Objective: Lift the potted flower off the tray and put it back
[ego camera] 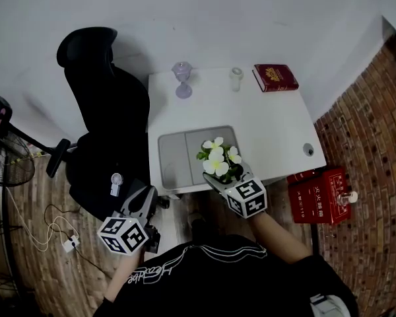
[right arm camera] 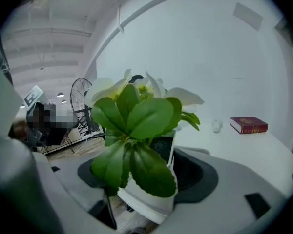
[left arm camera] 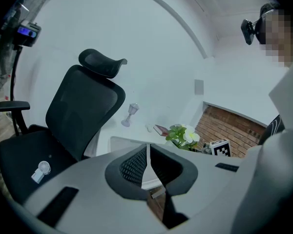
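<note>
The potted flower (ego camera: pixel 218 158), with white blooms and green leaves in a white pot (right arm camera: pixel 147 199), hangs in the air over the front right part of the grey tray (ego camera: pixel 178 154). My right gripper (ego camera: pixel 227 177) is shut on the pot, one jaw on each side of it (right arm camera: pixel 151 167). Leaves hide most of the pot's rim. My left gripper (ego camera: pixel 144 195) is off the table's front left corner, near the chair. Its jaws are shut with nothing between them (left arm camera: pixel 147 152). From there the flower (left arm camera: pixel 183 135) shows to the right, past the tray (left arm camera: pixel 121 141).
A black office chair (ego camera: pixel 109 117) stands left of the white table (ego camera: pixel 277 131), with a small white fan (ego camera: pixel 116 182) on its seat. A glass goblet (ego camera: pixel 182 78), a small cup (ego camera: pixel 235 78) and a red book (ego camera: pixel 275 77) line the far edge. Red boxes (ego camera: pixel 317 193) sit on the floor at right.
</note>
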A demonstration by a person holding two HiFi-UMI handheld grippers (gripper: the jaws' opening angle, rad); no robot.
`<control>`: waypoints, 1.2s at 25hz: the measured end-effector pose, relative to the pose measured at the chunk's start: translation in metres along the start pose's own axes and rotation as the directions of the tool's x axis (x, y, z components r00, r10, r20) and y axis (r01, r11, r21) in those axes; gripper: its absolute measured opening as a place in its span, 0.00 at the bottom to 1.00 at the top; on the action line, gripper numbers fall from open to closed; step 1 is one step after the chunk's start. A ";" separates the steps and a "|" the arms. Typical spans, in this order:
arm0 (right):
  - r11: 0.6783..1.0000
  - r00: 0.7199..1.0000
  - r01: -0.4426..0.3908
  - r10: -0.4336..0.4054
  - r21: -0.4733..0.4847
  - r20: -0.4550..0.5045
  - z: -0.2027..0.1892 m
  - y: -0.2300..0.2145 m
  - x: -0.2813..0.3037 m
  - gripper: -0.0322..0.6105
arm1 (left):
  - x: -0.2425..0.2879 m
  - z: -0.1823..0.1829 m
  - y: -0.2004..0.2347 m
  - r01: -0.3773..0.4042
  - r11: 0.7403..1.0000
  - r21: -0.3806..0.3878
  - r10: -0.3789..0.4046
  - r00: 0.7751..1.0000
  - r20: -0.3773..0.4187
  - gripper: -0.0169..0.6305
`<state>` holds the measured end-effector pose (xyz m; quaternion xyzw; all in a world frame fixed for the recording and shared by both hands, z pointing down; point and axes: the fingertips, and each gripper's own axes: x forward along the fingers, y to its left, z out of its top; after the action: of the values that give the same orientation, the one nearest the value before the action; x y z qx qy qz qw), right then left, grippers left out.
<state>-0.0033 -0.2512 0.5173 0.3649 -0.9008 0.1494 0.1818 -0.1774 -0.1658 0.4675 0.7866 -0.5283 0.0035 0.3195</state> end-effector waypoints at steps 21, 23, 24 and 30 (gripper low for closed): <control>0.992 0.985 -0.127 0.127 -0.006 0.113 -0.017 0.082 -0.115 0.61 | -0.061 -0.051 -0.065 0.043 0.996 0.080 -0.042 0.999 -0.021 0.10; 0.992 0.986 -0.127 0.128 -0.011 0.111 -0.020 0.086 -0.120 0.61 | -0.065 -0.055 -0.067 0.045 0.996 0.081 -0.043 0.999 -0.022 0.10; 0.992 0.986 -0.126 0.127 -0.013 0.111 -0.021 0.088 -0.122 0.61 | -0.067 -0.057 -0.068 0.046 0.996 0.081 -0.044 0.999 -0.023 0.10; 0.992 0.985 -0.130 0.129 -0.006 0.115 -0.024 0.095 -0.126 0.61 | -0.075 -0.061 -0.069 0.046 0.996 0.081 -0.044 0.999 -0.026 0.10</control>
<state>0.0189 -0.0996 0.4708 0.3137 -0.9315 0.1402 0.1191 -0.1324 -0.0558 0.4559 0.8105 -0.5061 0.0275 0.2936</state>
